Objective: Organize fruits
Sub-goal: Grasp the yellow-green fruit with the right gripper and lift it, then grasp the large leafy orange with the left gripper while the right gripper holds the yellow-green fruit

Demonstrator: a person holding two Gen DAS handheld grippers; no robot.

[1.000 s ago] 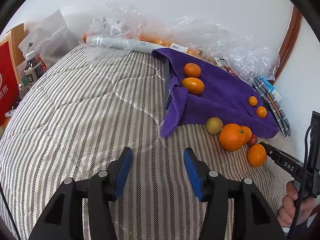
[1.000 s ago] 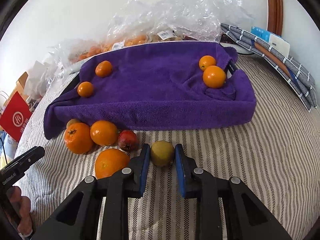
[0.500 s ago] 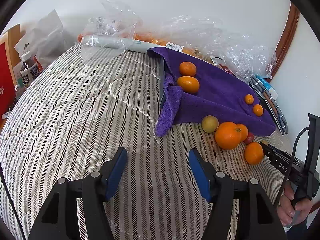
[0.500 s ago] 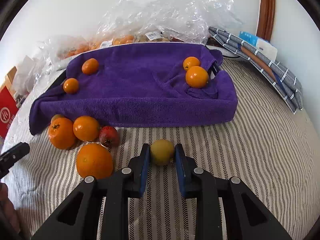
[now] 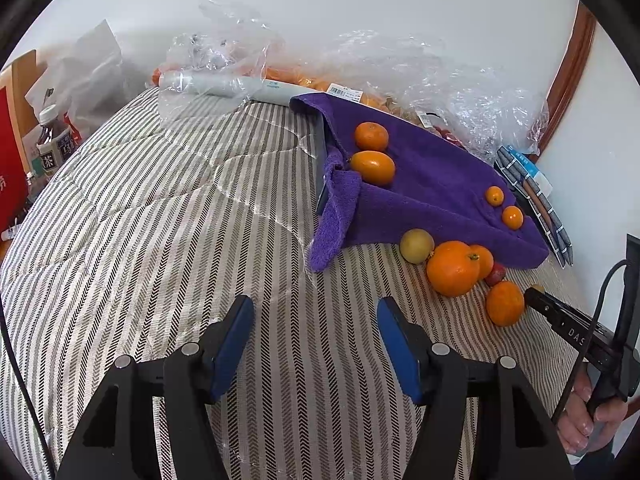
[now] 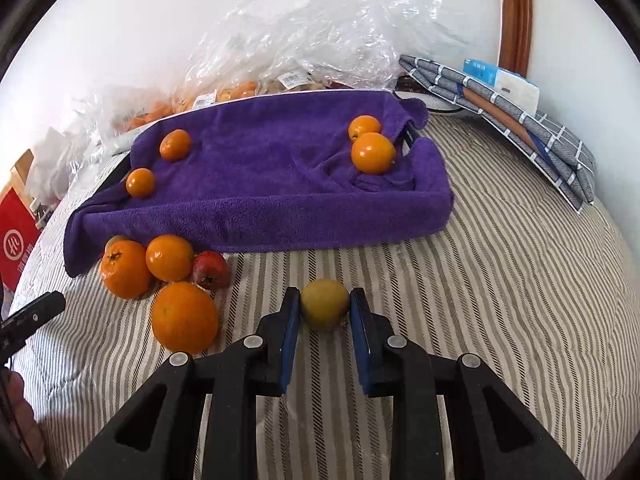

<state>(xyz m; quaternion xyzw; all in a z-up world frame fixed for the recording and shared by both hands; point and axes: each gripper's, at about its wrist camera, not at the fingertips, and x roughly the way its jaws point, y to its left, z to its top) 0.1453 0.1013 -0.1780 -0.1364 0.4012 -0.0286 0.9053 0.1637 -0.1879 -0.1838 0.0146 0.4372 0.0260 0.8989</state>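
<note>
My right gripper (image 6: 324, 312) is shut on a yellow-green fruit (image 6: 324, 308) and holds it over the striped bedcover, in front of a purple towel-covered tray (image 6: 280, 200). Two oranges (image 6: 372, 152) lie at the tray's right end and two small ones (image 6: 140, 182) at its left. Several oranges (image 6: 184, 316) and a red fruit (image 6: 210, 274) lie on the cover at front left. My left gripper (image 5: 314, 332) is open and empty over the bedcover. In the left wrist view the tray (image 5: 440, 184), another yellow-green fruit (image 5: 416, 245) and a big orange (image 5: 452, 267) lie ahead right.
Clear plastic bags (image 6: 312, 40) with more fruit lie behind the tray by the wall. Folded grey cloths (image 6: 520, 120) and a box lie at right. A bottle (image 5: 50, 140) and red carton (image 5: 10, 152) stand at the far left edge.
The right gripper has drawn back from the tray with the yellow-green fruit in it. The left gripper has opened wider and shifted slightly.
</note>
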